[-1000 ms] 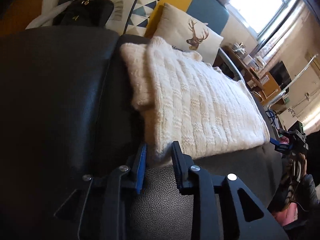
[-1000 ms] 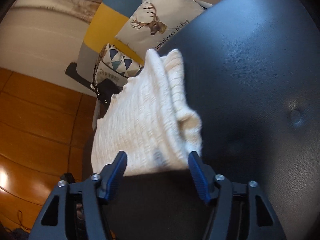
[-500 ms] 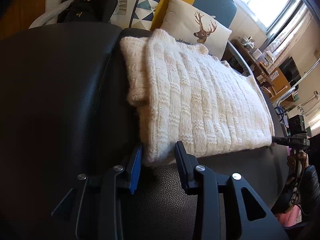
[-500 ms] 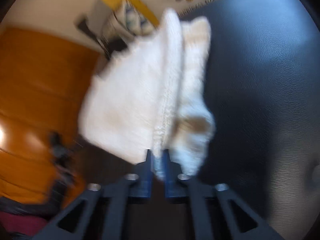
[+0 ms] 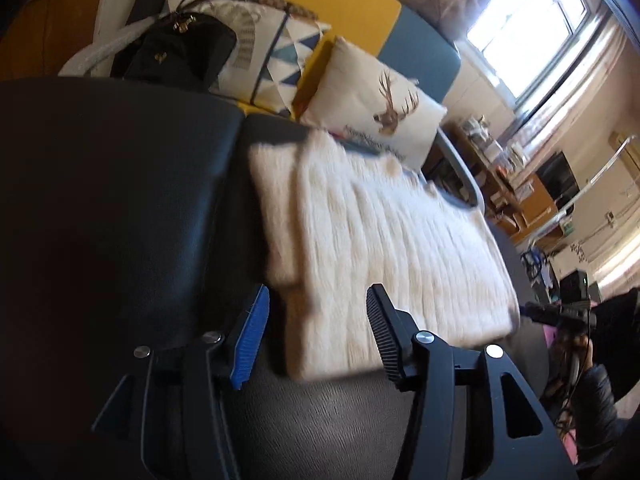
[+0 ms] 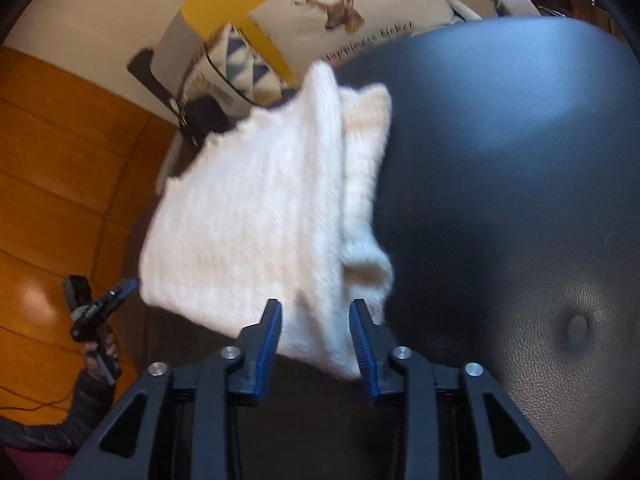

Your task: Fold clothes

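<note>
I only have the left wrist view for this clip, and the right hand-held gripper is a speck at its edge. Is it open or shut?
Observer: Open. In the right wrist view the right hand-held gripper has its jaws apart, one on either side of the sweater's near corner. Blur hides whether they touch the knit.
Operator: Who is holding my side's gripper?
Observer: A hand in a dark sleeve holds the left hand-held gripper by its handle, near the sweater's other corner.
Operator: Anything on the seat beyond the sweater?
Observer: Only a tufted button sunk into the black seat, to the right of the sweater and well apart from it.
</note>
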### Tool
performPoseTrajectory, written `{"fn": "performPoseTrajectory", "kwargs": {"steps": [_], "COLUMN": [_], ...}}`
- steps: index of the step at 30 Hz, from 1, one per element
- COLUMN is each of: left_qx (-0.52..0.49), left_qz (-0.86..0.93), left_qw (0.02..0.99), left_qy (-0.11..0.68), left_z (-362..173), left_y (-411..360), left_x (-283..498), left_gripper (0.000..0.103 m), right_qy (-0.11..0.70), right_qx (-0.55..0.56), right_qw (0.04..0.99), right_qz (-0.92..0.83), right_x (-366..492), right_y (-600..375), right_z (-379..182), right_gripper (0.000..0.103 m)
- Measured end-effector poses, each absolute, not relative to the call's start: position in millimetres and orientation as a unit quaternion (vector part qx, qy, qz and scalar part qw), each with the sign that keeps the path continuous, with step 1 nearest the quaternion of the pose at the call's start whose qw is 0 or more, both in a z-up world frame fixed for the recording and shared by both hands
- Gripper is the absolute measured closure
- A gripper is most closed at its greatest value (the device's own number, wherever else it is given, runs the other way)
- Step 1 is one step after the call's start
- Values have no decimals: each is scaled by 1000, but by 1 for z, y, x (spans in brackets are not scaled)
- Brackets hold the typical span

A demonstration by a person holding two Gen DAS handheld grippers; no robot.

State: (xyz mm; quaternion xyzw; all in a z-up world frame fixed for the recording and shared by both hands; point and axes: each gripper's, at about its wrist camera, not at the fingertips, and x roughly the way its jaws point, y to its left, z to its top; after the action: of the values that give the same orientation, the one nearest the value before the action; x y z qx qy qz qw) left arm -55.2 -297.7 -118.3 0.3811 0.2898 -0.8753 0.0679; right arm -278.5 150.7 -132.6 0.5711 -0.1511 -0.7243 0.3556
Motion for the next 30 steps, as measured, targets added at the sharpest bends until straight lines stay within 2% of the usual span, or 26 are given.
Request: {"fn": "performPoseTrajectory", "kwargs": {"steps": [1,12,18,24,25,27,28,30], "left_qx": [380,430,447,451,451,454,454,455], "left_qz": [-875,-853,-845,-842,-843,-849,-850,-852], "left_qw": [68,42,21,12,14,23,24,32], "left_qy": [291,291,294,296,293,269,266,255], "left_z": [-118,-141,-154,-162,-162,-161,-160,-158], "left_y": [-305,-341,-339,-336,-334,-328,-326,-322], "left_x": [-61,-138,-154,-162,-162,-164,-165,-166], "left_gripper": [49,48,48,43,45,68,73,75], "right_qy": [-153,-160,-205,-279,-290,-309,-317,-324], "right_qx": [567,571,569,565,563,561,561,561], "right_qw": [350,327,337,342,338,331,327,322], "right_qz": [-730,-736,-721,-697,-696,-693,-691,-690], "right_x": [-279,-302,-313,-329,-332,-339,-343,-350], "right_y": [149,125,137,169,175,183,186,190], "right_z": [-130,-132,-134,-144,-146,-151,-153,-156], "right_gripper": [58,48,43,40,40,40,40,40]}}
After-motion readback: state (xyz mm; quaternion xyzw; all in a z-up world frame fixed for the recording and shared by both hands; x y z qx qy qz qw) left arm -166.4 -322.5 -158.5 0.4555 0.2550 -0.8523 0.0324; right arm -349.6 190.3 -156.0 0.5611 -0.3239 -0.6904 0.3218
